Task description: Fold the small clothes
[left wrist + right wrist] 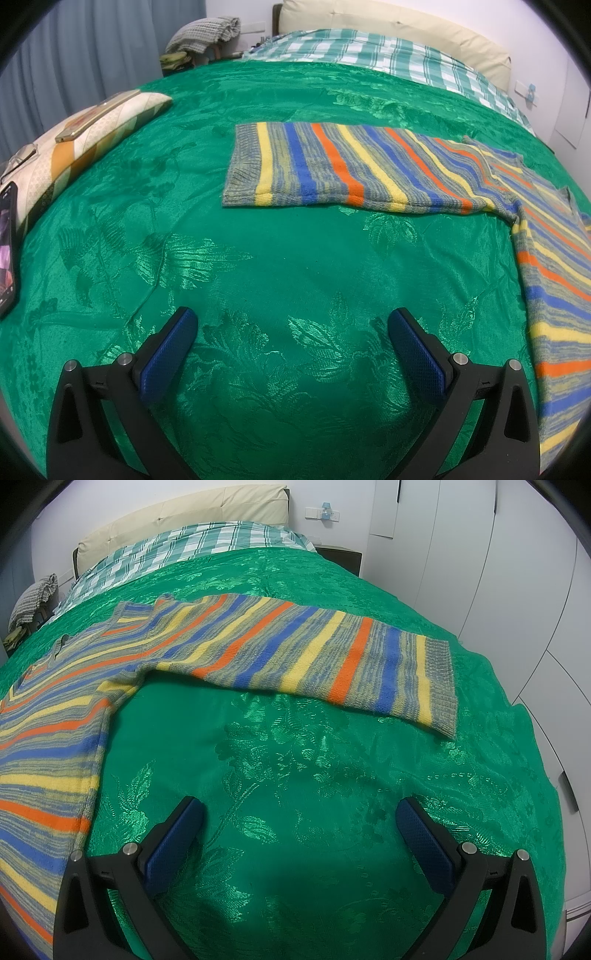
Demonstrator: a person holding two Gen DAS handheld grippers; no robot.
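Observation:
A striped knit sweater (369, 170) in grey, yellow, blue and orange lies flat on the green bedspread (258, 258). In the left wrist view its left sleeve stretches out ahead and its body runs down the right edge. In the right wrist view the sweater (303, 657) shows its right sleeve ahead and its body at the left. My left gripper (291, 321) is open and empty above bare bedspread, short of the sleeve. My right gripper (299, 808) is open and empty, also short of the sleeve and beside the body.
A patterned pillow (92, 136) with a phone (7, 243) and glasses lies at the left. A checked sheet (369, 55) and cream headboard are at the far end. White wardrobe doors (517, 590) stand right of the bed (480, 775).

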